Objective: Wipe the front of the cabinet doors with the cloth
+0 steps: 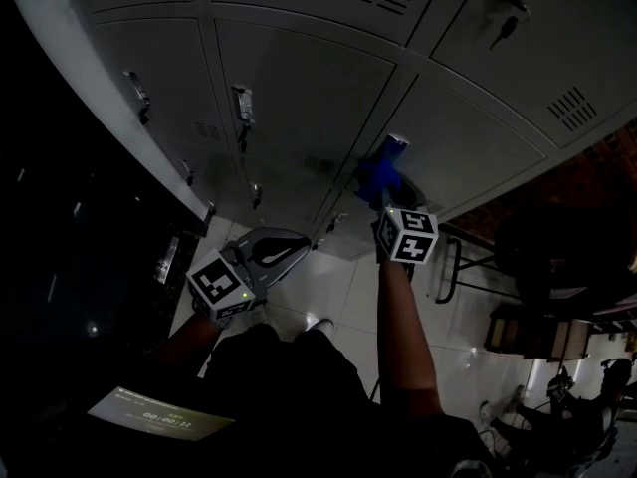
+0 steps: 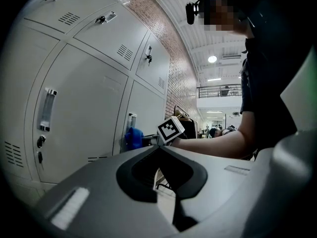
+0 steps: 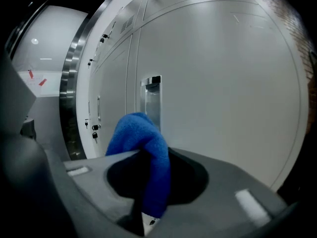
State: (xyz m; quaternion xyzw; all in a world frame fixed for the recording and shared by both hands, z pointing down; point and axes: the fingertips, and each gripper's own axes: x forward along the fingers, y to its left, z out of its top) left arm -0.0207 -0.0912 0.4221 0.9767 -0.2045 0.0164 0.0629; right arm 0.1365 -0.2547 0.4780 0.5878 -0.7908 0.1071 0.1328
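Right gripper (image 1: pixel 386 195) is shut tight on the blue cloth (image 3: pixel 141 138). One part of the cloth bunches up over the jaws and one part hangs down between them. The person's right arm (image 1: pixel 403 337) reaches out and holds the cloth up at the grey cabinet doors (image 1: pixel 299 88). The cloth sits just beside a shiny handle (image 3: pixel 151 95) on one door. It looks like it is touching the door, but the head view is dark, so that is not sure. In the left gripper view the cloth shows as a small blue lump low on the door, right under that handle.

The left gripper (image 1: pixel 261 252) is held lower down and well apart from the doors. Its jaws are together and nothing is between them. It hangs over the pale tile floor (image 1: pixel 338 287).

Each gripper has a white cube with black squares on it, one on the right (image 1: pixel 410 235) and one on the left (image 1: pixel 221 285). The doors have little slots and small locks with keys.
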